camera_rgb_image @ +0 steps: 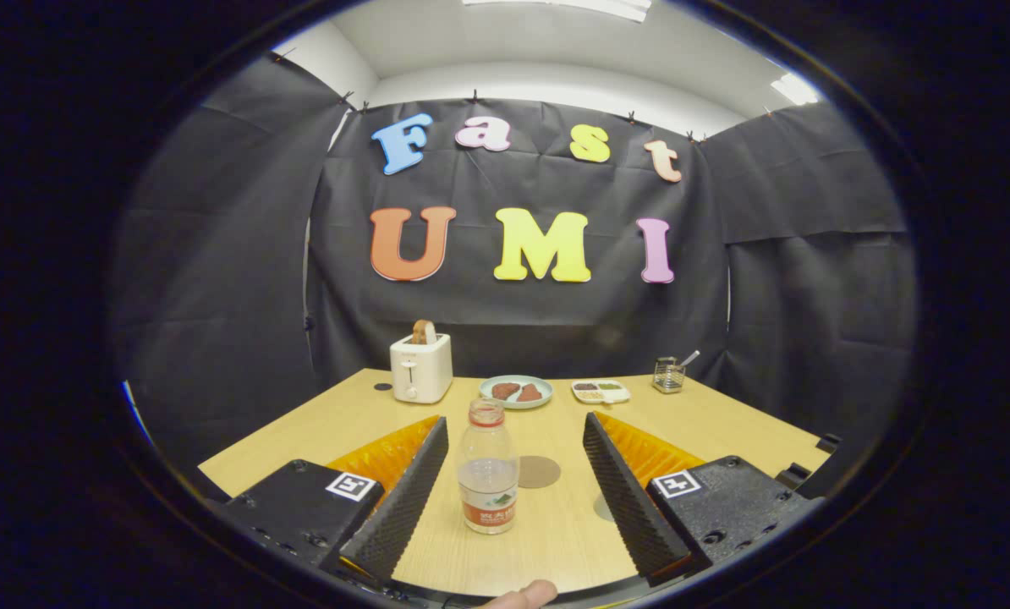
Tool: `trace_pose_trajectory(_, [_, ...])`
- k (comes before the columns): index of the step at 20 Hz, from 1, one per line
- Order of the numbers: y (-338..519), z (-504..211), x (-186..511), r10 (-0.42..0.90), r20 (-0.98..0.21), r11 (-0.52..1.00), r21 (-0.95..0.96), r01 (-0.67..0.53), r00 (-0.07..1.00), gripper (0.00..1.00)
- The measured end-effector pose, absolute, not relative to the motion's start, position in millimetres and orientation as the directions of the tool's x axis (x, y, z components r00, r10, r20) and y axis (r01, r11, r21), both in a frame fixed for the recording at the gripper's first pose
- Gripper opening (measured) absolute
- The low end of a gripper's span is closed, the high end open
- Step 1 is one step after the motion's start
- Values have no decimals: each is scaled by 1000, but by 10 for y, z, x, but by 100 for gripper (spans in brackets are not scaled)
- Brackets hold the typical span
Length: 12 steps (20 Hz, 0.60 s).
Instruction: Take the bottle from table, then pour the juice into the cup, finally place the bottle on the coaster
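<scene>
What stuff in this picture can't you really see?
- Cup: a pale round shape pokes out beside the hand-held gripper's right finger, which hides most of it; I cannot tell what it is.
- Little tray behind the plate: its food is too small to name.
- Bottle, standing between the open fingers: label too small to make out.
- Coaster: the bottle hides its near edge.

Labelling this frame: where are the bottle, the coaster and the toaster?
bottle (488, 474): gripper view, clear body, between the open tongs (513, 482).
coaster (540, 472): gripper view, its flat top.
toaster (421, 369): gripper view, front face.
</scene>
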<state>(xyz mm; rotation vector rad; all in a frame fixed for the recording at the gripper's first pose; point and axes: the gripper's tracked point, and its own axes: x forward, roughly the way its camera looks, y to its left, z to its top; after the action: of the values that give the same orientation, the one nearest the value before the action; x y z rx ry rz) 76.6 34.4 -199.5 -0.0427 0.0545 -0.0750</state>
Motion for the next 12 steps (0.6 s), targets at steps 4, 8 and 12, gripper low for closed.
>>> trace_pose_trajectory(4, [313, -2347, 983, -90, -40, 994, -61, 88, 995, 100])
trace_pose_trajectory(8, [365, -2629, 1239, -79, -54, 995, -58, 76, 995, 100])
trace_pose_trajectory(12, [444, -2823, 1441, -68, -60, 993, -105, 61, 996, 100])
